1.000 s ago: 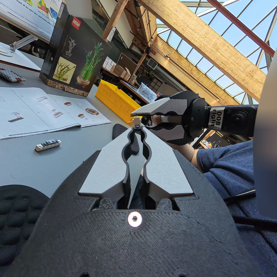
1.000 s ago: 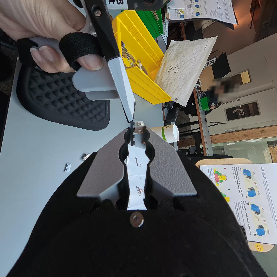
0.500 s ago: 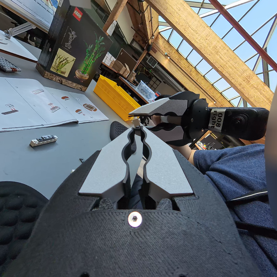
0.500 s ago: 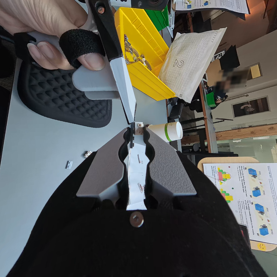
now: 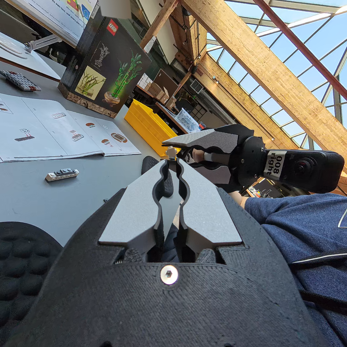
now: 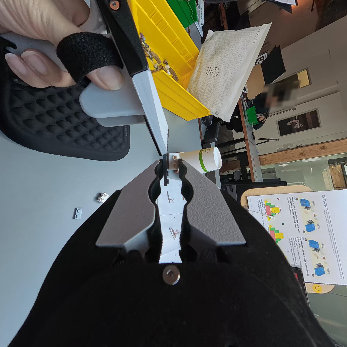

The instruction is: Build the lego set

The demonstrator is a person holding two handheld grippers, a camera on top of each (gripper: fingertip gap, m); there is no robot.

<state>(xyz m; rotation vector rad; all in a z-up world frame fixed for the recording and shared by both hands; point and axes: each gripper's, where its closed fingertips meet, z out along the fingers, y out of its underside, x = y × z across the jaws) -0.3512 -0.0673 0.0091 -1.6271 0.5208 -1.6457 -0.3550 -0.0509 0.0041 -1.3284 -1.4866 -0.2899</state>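
Observation:
A small white brick point(image 6: 173, 161) sits on a thin black plate point(image 6: 165, 174), held in the air between both grippers. My right gripper point(image 6: 170, 163) is shut across the brick and plate. My left gripper point(image 5: 171, 161) is shut on the plate's edge, with the white brick point(image 5: 170, 151) standing just above its tips. In the right wrist view the left gripper's fingers point(image 6: 150, 105) come down from above onto the plate's end. In the left wrist view the right gripper's fingers point(image 5: 202, 138) reach in from the right over the brick.
On the grey table lie an open instruction booklet point(image 5: 56, 131), a white-and-black plate assembly point(image 5: 62, 173), the set's box point(image 5: 105, 75), a yellow bin point(image 6: 169, 56) of parts, a paper bag point(image 6: 225, 71), a paper cup point(image 6: 202, 161), a black mat point(image 6: 65, 122) and two loose small pieces point(image 6: 102, 197).
Both grippers keep their hold on the brick and plate. The pair has drifted slightly and the views have tilted a little; the table pieces have not moved.

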